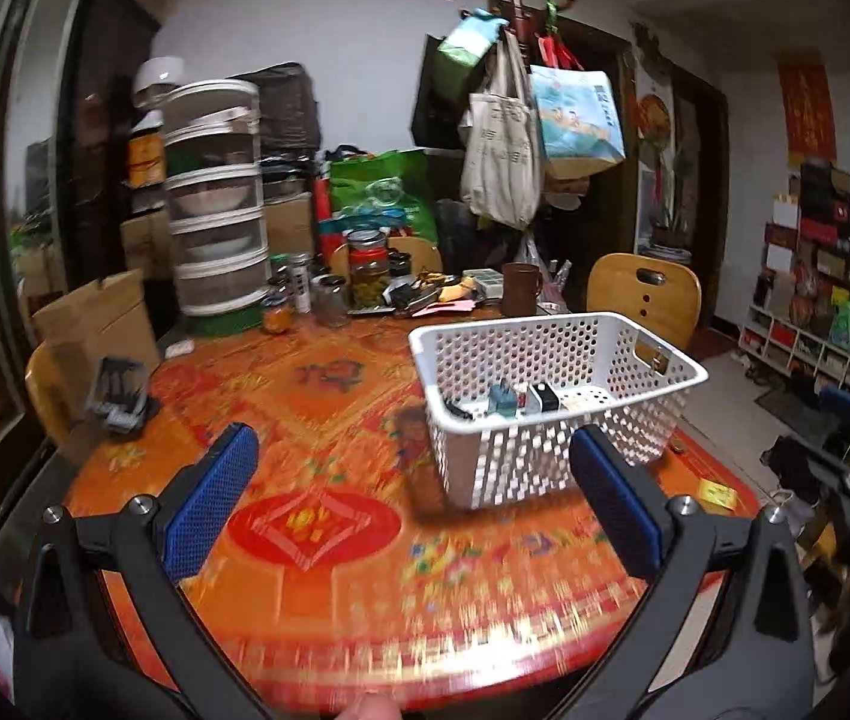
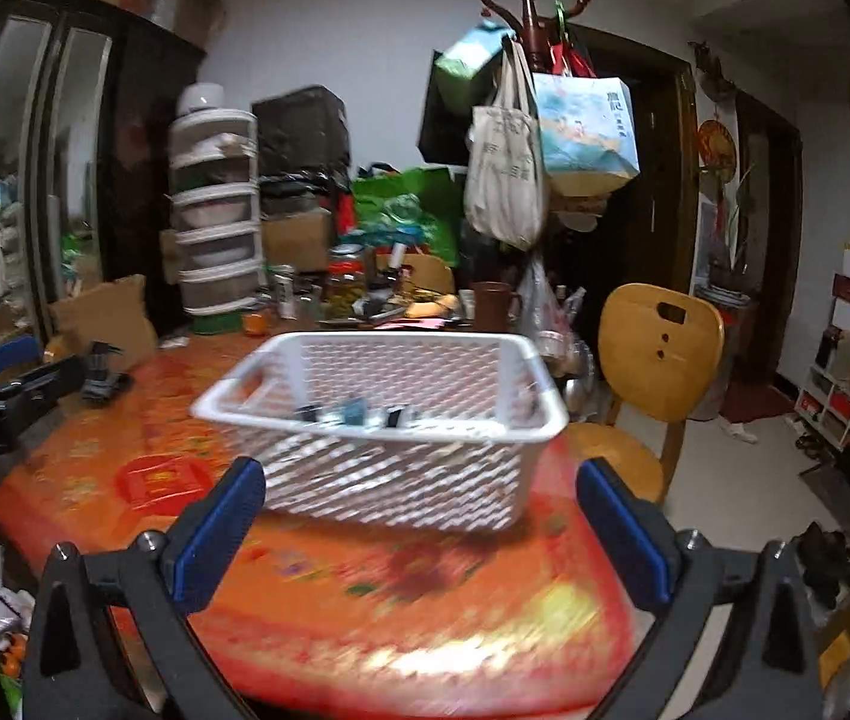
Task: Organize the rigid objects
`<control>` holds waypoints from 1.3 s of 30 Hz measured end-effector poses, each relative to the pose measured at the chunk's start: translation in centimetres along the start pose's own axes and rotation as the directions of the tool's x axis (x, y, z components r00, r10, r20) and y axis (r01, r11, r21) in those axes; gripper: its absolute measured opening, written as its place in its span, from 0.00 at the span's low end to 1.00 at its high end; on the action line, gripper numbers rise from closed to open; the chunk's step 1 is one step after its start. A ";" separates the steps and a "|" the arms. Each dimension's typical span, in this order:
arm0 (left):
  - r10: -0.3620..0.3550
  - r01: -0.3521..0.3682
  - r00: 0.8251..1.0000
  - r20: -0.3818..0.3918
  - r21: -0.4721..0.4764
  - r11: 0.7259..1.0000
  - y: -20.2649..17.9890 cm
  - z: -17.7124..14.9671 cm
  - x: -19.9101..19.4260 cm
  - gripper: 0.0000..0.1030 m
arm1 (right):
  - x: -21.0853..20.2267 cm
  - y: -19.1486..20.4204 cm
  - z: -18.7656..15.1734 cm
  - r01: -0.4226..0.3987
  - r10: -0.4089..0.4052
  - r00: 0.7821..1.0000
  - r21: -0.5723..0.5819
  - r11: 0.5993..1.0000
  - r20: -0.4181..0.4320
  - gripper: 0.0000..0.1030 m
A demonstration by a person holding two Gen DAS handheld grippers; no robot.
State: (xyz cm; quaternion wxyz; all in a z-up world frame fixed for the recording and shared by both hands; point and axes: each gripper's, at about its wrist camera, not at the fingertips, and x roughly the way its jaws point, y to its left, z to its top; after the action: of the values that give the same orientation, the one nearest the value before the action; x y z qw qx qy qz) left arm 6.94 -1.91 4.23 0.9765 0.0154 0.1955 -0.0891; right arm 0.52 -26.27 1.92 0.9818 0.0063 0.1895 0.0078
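Fingers (image 1: 218,498) of the left gripper (image 1: 419,492) stand wide apart with nothing between them, hovering over the worktop (image 1: 317,384) just short of the white basket (image 1: 550,402); the right gripper (image 2: 419,531) is likewise spread to its full width and empty, its blue pads framing the basket's near wall from in front; no earlier view is at hand to say more of either. The basket sits on the red patterned cloth toward the worktop's right edge, near the wooden chair (image 2: 658,348); inside it, against the near wall, lie several small rigid pieces (image 1: 520,402), a bluish block and a black-and-white one among them, though blur hides what they are exactly. Well to the left of the basket, by the worktop's far left edge, a dark clip-like object (image 1: 119,396) rests beside a cardboard box (image 1: 95,318); it looks like the one loose piece not yet gathered. The step in hand reads as the gap between placements: both tools free, some items already binned. The next move probably calls for the left gripper to travel away from the basket to that dark object, line its pads on either side of it, and close firmly, since a hard, irregular shape may slip or twist.
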 end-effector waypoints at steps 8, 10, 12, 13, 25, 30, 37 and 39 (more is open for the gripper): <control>-0.034 0.032 0.999 -0.033 -0.067 0.997 1.1 -3.5 -9.0 0.99 | -7.3 3.5 -1.3 -0.059 0.060 0.997 0.015 0.998 -0.045 1.00; -0.027 0.025 0.999 -0.030 -0.052 0.998 0.6 -3.9 -10.3 0.99 | -7.5 2.8 -1.5 -0.083 0.087 0.991 0.041 0.996 -0.101 1.00; -0.028 0.027 0.999 -0.033 -0.035 0.999 -0.1 -3.9 -11.0 0.99 | -7.5 2.4 -1.4 -0.038 0.045 0.990 0.056 0.998 -0.131 1.00; -0.036 0.034 0.998 -0.041 -0.032 0.999 -0.3 -3.8 -10.9 0.99 | -7.5 2.4 -1.5 -0.021 0.028 0.990 0.055 0.998 -0.135 1.00; -0.034 0.028 0.989 -0.145 -0.042 0.999 -2.3 -2.6 -6.0 0.99 | -6.9 1.0 -1.3 0.009 0.000 0.985 0.054 0.998 -0.171 1.00; -0.024 0.018 0.988 -0.150 -0.040 0.999 -2.1 -2.4 -5.5 0.99 | -6.6 1.3 -1.2 0.010 -0.003 0.984 0.042 0.999 -0.178 1.00; -0.017 0.012 0.987 -0.158 -0.033 0.999 -2.4 -2.6 -4.7 0.99 | -6.3 1.4 -1.1 0.005 0.003 0.983 0.046 0.999 -0.182 1.00; -0.019 0.014 0.987 -0.160 -0.031 0.999 -2.5 -2.7 -4.6 0.99 | -6.3 1.4 -1.1 0.005 0.003 0.984 0.046 0.999 -0.181 1.00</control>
State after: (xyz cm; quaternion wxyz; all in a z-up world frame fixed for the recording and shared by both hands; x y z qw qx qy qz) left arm 1.30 -3.38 3.51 0.9570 0.0062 0.2746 -0.0929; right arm -5.77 -24.96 3.24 0.9602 0.0284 0.2780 0.0035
